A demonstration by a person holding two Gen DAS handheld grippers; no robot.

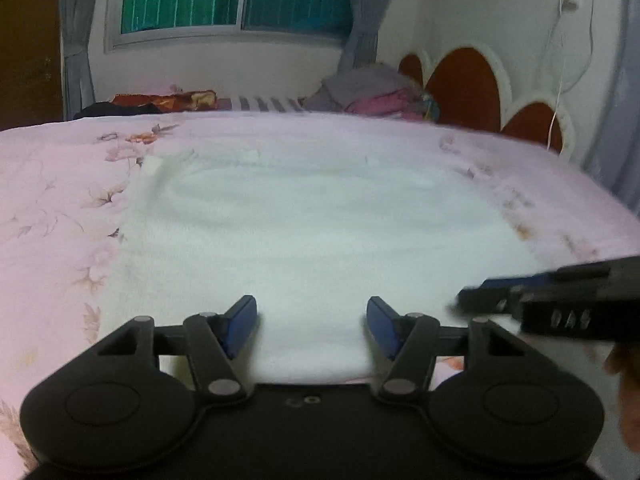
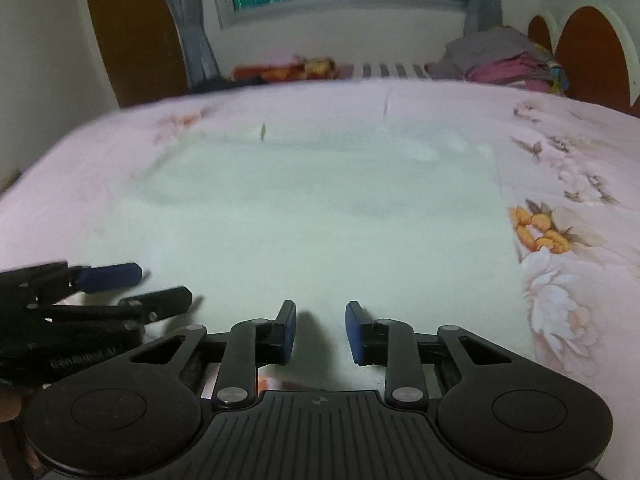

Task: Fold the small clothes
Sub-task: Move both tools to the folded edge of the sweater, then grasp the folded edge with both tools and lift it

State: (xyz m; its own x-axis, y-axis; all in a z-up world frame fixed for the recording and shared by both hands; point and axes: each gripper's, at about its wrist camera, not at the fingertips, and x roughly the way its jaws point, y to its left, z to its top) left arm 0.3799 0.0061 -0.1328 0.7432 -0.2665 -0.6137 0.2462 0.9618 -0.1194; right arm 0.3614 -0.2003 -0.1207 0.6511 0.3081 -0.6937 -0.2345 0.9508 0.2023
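garment: white cloth (image 1: 312, 216) lay spread flat on the bed (image 1: 52, 184), roughly centred on the pink floral cover. Shape read as a plain rectangle with faint strap-like bits at the far edge; blur too heavy to name the type.
near edge: hem closest to both cameras, just ahead of both tongs; no fold visible in it.
left tongs (image 1: 311, 326): blue pads apart, over the near hem, nothing between them. Contact with the fabric not clear.
right tongs (image 2: 321, 332): pads apart too, narrower gap, low over the near hem, empty. Shadow on the cloth just ahead suggested a slight hover.
spacing: the two tongs sat side by side along the same edge, each visible at the edge of the other's view.
step: judged as pre-grasp for the first fold; cloth looked laid out, nothing folded yet.
next move: likely each tongs needs to drop onto the hem, pinch a single layer near a corner, then lift and carry it toward the far edge. Both sat fairly central, so shifting outward to the corners first would probably help.
risk: thin fabric on a soft cover; pinching the bed cover along with it seemed possible.
containers: none in view. A loose pile of clothes (image 2: 500, 60) sat at the far side by the headboard (image 2: 592, 48), not in any bin.
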